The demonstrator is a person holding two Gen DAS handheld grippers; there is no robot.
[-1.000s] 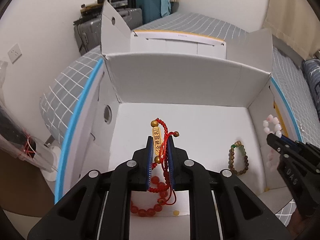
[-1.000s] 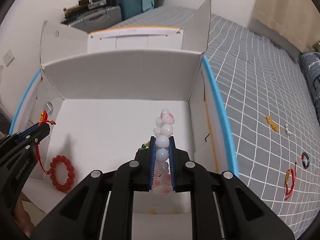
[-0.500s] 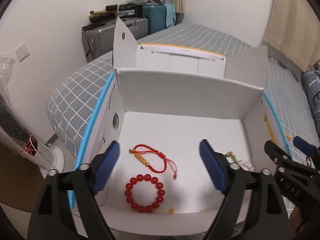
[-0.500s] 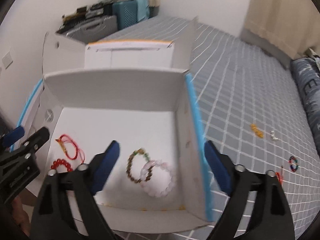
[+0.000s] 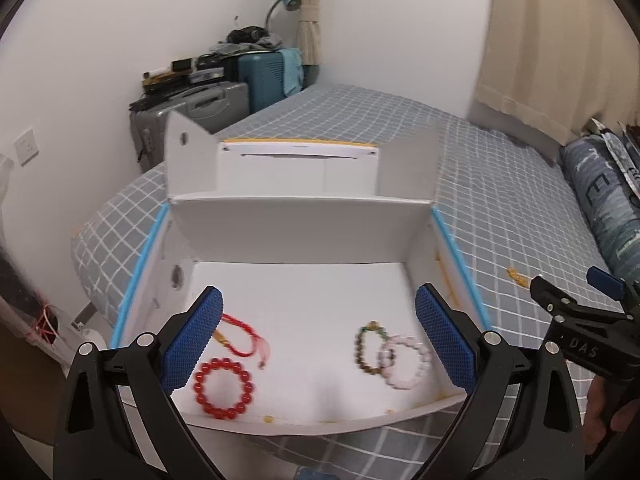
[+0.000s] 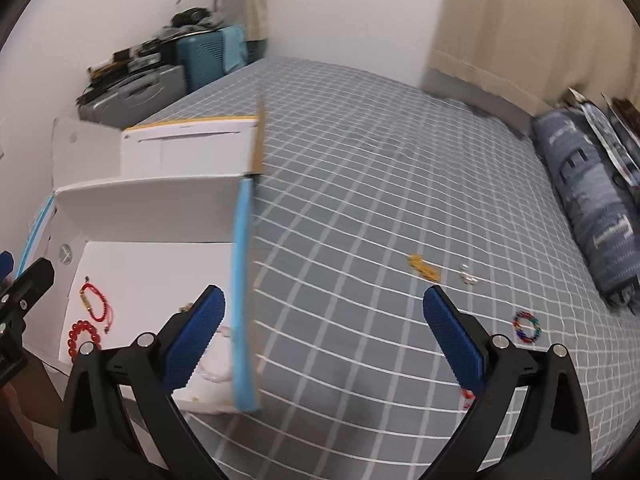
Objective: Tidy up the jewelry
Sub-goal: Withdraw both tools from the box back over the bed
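Left gripper point(image 5: 318, 336) fingers spread wide above the white cardboard box point(image 5: 304, 224). Glossy red bead bracelet point(image 5: 224, 387) lies just beside the left finger. Right gripper point(image 6: 324, 338) spread too, over the checked bed point(image 6: 380, 184).

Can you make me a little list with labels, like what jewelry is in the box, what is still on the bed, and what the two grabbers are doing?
box: white cardboard box, open, on grey checked bed
in box: red bead bracelet; red cord bracelet; brown-green bead bracelet overlapping pink bead bracelet
on bed: multicoloured bead bracelet; small gold piece; small silver piece
left gripper: open, empty
right gripper: open, empty
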